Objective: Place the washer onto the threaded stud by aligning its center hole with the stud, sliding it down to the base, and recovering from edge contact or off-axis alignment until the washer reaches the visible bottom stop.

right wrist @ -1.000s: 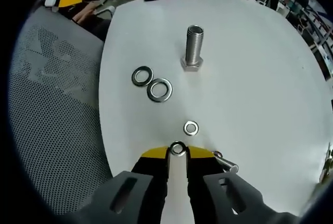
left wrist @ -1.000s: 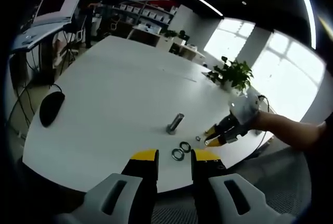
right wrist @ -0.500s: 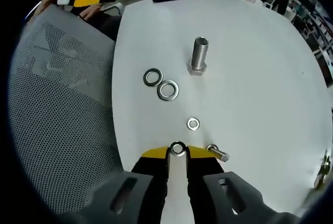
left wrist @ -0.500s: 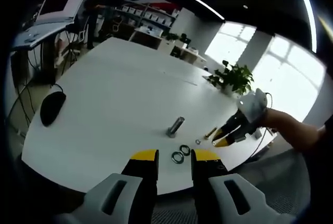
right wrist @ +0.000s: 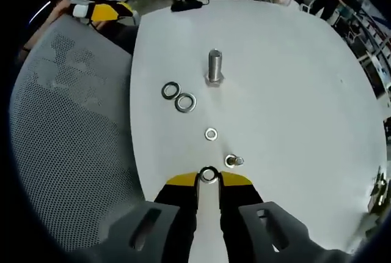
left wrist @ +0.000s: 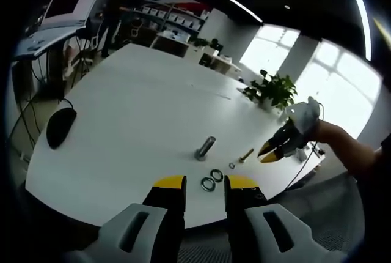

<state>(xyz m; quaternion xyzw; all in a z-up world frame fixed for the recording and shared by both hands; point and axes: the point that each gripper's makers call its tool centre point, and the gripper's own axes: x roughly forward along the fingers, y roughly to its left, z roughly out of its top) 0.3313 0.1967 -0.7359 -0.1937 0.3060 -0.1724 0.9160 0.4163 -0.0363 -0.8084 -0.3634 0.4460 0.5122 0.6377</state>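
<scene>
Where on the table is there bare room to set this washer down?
Bare tabletop lies right of the threaded stud and beyond it toward the mouse. It is crowded from the two large washers through the small washer to the bolt.

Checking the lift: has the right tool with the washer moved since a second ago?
Yes. In the left gripper view the right tool has risen up and away from the stud, washer gripped.
</scene>
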